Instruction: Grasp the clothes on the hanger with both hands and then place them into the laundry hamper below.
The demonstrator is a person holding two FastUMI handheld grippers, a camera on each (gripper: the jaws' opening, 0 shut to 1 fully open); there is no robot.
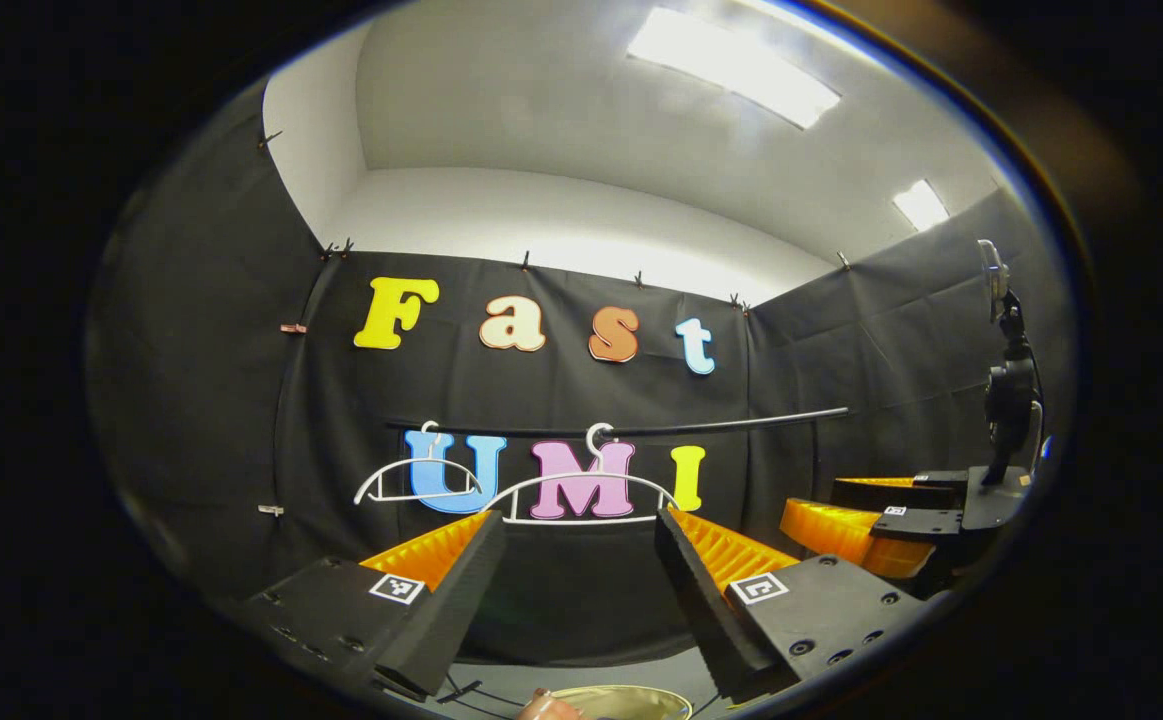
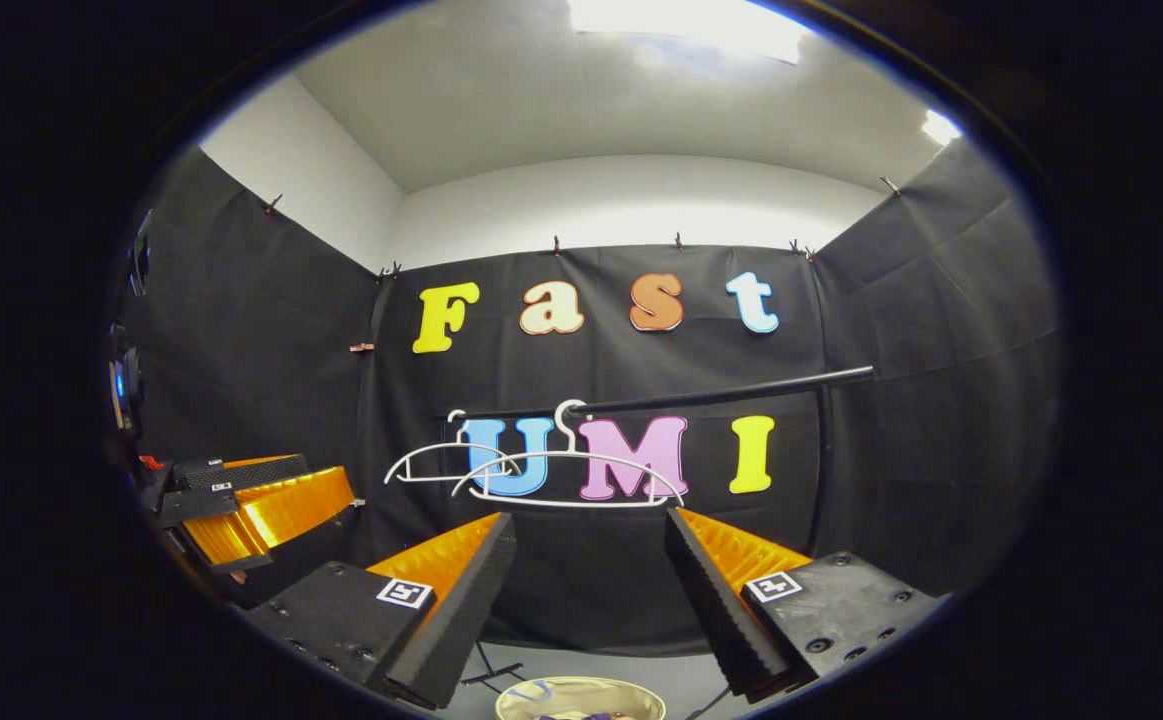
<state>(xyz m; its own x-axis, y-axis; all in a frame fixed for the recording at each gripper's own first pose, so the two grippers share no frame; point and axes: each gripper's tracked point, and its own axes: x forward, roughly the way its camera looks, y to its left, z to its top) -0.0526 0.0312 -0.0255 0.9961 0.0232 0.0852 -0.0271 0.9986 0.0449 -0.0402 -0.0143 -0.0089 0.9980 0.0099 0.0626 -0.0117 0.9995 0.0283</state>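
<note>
Two bare white hangers (image 1: 581, 476) (image 1: 421, 461) hang on a black rail (image 1: 721, 422) against the back wall; no garment is on them. In the right gripper view the same hangers (image 2: 571, 456) (image 2: 431, 449) and rail (image 2: 721, 395) show. Low in both views lies the round rim of the hamper (image 1: 631, 692) (image 2: 581, 686), with a bit of cloth (image 2: 586, 715) inside. My left gripper (image 1: 579, 520) is open and empty below the hangers. My right gripper (image 2: 591, 520) is likewise open and empty. Each view shows the other gripper off to the side (image 1: 861, 525) (image 2: 261, 500).
Black cloth walls close the booth on three sides. A black mount (image 1: 1006, 380) rises above the right gripper. The rail's upright post (image 2: 821, 460) stands at the right, and thin stand legs (image 2: 491, 672) rest on the grey floor beside the hamper.
</note>
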